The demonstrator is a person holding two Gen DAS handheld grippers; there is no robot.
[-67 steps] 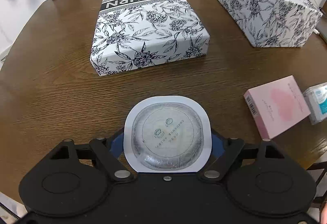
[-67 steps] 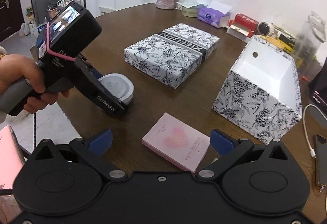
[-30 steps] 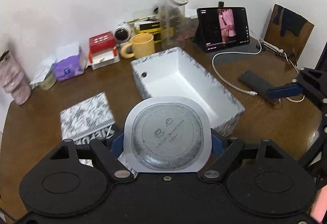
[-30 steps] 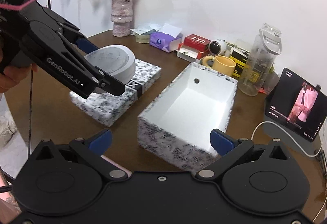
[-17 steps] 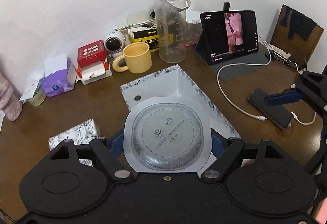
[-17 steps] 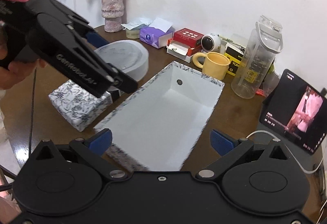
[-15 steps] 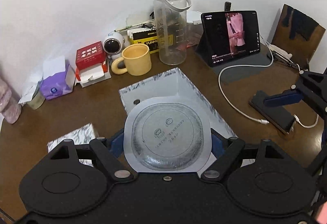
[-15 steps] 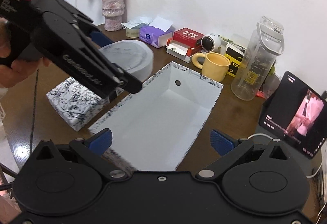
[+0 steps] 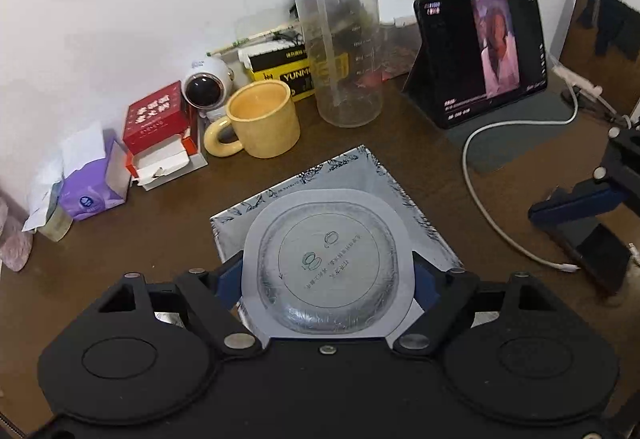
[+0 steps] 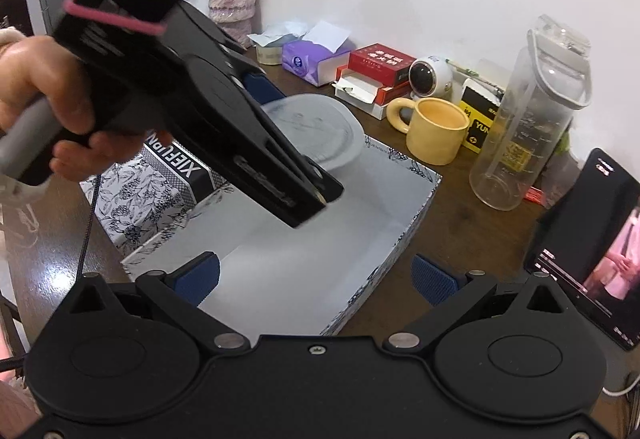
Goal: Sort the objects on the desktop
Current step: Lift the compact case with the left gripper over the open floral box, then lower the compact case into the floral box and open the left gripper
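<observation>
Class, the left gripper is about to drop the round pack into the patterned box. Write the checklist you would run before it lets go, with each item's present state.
1. Left gripper shut on round pack: ok.
2. Pack over the open box: ok.
3. Box floor free where it shows: ok.
4. Pack low enough for a gentle drop: cannot tell.
5. Right gripper open, holding nothing: ok.
6. Mug outside the box, apart from the pack: ok.

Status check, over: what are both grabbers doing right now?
Left gripper shut on round sealed pack, over open floral box. Right gripper open, empty. Box interior shows nothing in the way.
</observation>
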